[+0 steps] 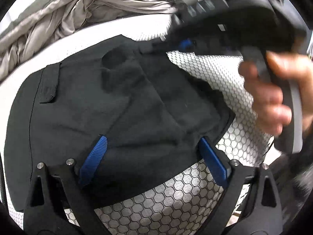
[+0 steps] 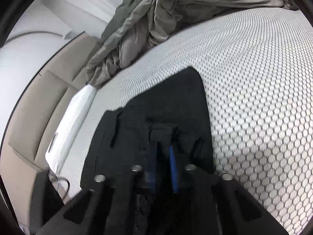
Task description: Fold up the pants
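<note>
The black pants [image 1: 93,105] lie partly folded on the white honeycomb mat [image 1: 176,199]. In the left wrist view my left gripper [image 1: 152,148] is open, its blue pads [image 1: 95,156] spread wide over the near fold of the pants. My right gripper [image 1: 176,46] shows at the far edge of the pants, shut on the cloth, with the hand behind it. In the right wrist view my right gripper [image 2: 163,152] is shut on a fold of the black pants [image 2: 176,101], the blue pads [image 2: 173,168] close together.
A crumpled grey-brown garment [image 1: 78,13] lies at the far side of the mat; it also shows in the right wrist view [image 2: 166,15]. The mat's left edge [image 2: 78,107] drops to a beige floor [image 2: 39,101].
</note>
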